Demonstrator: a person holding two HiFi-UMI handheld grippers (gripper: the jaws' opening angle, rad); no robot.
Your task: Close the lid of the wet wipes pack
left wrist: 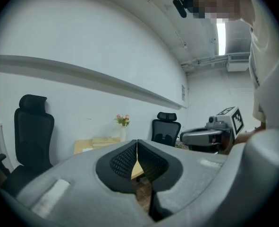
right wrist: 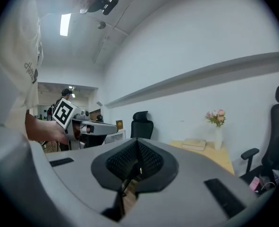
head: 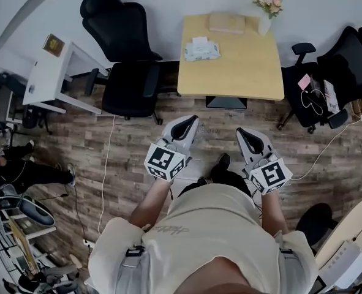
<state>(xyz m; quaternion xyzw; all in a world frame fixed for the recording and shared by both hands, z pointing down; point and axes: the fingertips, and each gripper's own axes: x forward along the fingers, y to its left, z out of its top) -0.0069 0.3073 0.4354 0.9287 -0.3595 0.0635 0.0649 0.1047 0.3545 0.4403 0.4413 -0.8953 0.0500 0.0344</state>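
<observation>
A person stands on a wood-plank floor, seen from above, holding a two-jaw gripper in each hand at waist height, both pointing forward toward a pale wooden table. The left gripper has its jaws pressed together with nothing between them; its own view shows the two ribbed black pads meeting along a thin seam. The right gripper is the same: pads closed against each other, empty. The two tools are held side by side and level, each showing at the edge of the other's view, which reads as a ready carrying pose rather than a working one. The wet wipes pack lies flat on the table well ahead of both sets of jaws, slightly closer to the line of the left pair, near the table's left edge. A paler patch on its far side looks like the lid flap standing open, though it is too small to be sure. Beyond the pack, farther from the jaws, sit a flat tan box and a white vase of pink flowers. A black office chair stands off to the left of the left jaws, beside the table. Judging from the gap, the task has not begun; the person would need to step in before either gripper could press the flap down.
</observation>
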